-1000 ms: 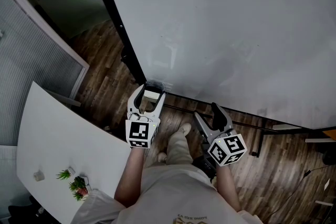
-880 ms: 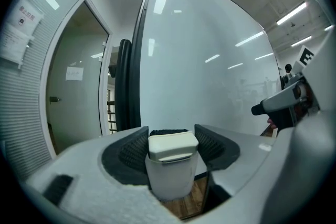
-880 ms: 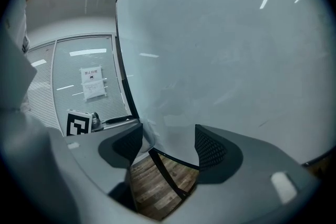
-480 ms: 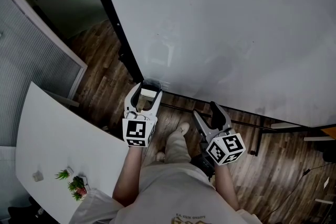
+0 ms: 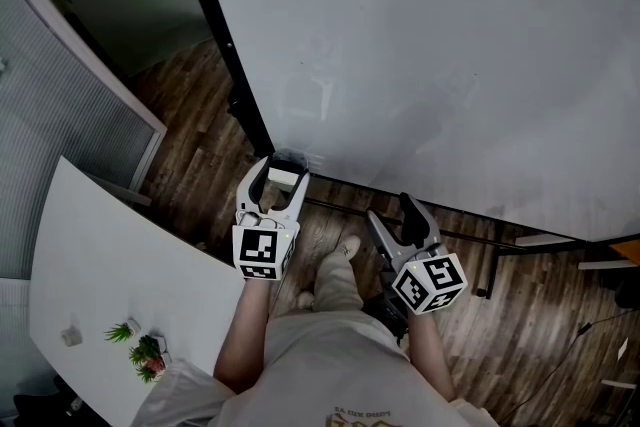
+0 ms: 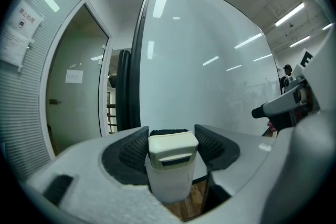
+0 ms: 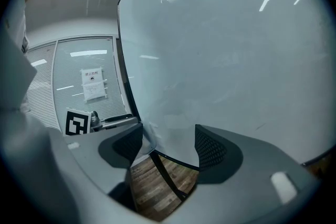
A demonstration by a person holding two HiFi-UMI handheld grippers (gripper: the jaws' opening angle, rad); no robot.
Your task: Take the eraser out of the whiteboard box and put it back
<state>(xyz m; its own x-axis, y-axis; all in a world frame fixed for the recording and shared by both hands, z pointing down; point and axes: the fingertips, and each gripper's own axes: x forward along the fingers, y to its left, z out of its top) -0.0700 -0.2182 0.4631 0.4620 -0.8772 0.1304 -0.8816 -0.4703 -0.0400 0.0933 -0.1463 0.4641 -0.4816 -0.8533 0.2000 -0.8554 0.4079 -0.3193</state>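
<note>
Left claw (image 5: pixel 281 174) has crept a bit up and left toward the whiteboard (image 5: pixel 450 45) vs a sec ago. Right claw (image 5: pixel 397 216) is pretty much in the same spot.

Eraser (image 6: pixel 173 147) is a chunky cream block w/ a dark slot on its front face. It's sitting in the top of the cloudy see-thru box (image 6: pixel 169 182) at the board's bottom left corner, right by the black frame (image 5: pixel 222 40). Left claw is clenched on it, pads on both sides.

Room-wise: board straight ahead, wood floor (image 5: pixel 195 115) open below, white worktop (image 5: pixel 100 255) off to the left, well apart.

Both claws point roughly level, forearms out front. Right claw is released w/ nothing in it, off to the right of the box.
</note>
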